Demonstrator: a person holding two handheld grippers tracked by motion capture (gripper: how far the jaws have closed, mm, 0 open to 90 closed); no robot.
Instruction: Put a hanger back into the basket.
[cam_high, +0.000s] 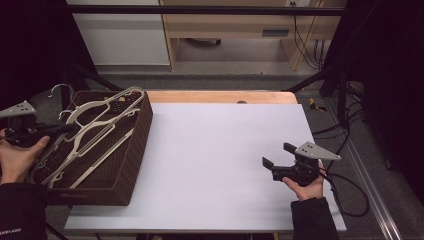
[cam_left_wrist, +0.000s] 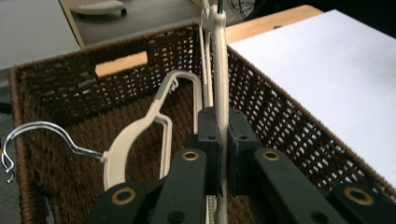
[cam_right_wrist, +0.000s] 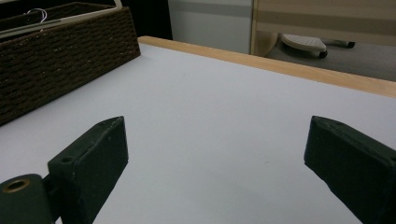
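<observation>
From the high view, a brown woven basket (cam_high: 131, 165) sits at nine o'clock on the white table (cam_high: 220, 160). Cream plastic hangers (cam_high: 95, 132) lie piled inside it. The left gripper (cam_high: 62, 129) is at the basket's nine o'clock edge, right at the hangers. The right gripper (cam_high: 275, 161) rests over the bare table at four o'clock, well apart from the basket.

In the left gripper view, the two black jaws pinch tight on a thin cream hanger (cam_left_wrist: 220, 70). This hanger stands on its edge and runs up toward twelve o'clock, over the basket rim (cam_left_wrist: 261, 70). A second hanger (cam_left_wrist: 140, 135) lies in the basket at nine o'clock, with its shiny metal hook (cam_left_wrist: 32, 135) poking out to the side.

In the right gripper view, the jaws are spread wide with nothing between them. The basket wall (cam_right_wrist: 56, 60) is at ten o'clock.

I think the hanger is light and stiff. Its plastic looks smooth, so it may slip or swing if held at one end. The hooks could catch on the other hangers. A hold near the middle, by the neck, seems safest.
</observation>
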